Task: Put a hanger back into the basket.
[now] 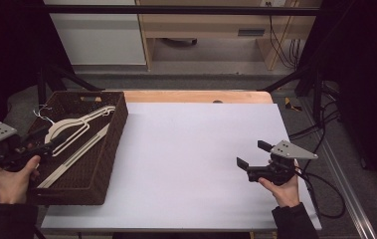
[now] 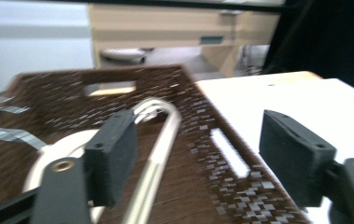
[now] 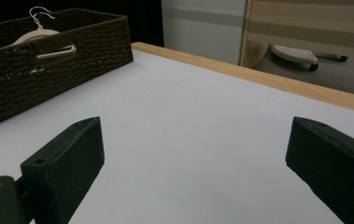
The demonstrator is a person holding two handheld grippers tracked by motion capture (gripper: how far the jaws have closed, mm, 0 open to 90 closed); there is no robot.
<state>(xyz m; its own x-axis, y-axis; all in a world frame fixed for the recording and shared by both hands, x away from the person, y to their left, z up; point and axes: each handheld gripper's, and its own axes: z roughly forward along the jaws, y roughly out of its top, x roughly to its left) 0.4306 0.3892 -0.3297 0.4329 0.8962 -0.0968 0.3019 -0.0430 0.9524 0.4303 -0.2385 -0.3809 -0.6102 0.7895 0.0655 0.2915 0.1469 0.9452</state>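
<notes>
Right hand-held gripper [image 1: 249,156] agape over white table [image 1: 191,164], wooden cabinet [image 1: 216,25] behind

You see white tabletop [image 1: 196,164] with pale wood strip along far edge. Beyond tabletop: grey floor [image 1: 186,79], light wooden desk [image 1: 211,25] with drawer, white cabinet panel [image 1: 96,35] left of desk. Black cables [image 1: 280,45] hang by desk's right leg. Chair base [image 3: 296,53] under desk. Both sides of tabletop dark.

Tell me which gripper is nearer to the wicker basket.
Left. The left gripper hangs over the wicker basket, above the hangers; the right gripper sits far across the white table.
</notes>
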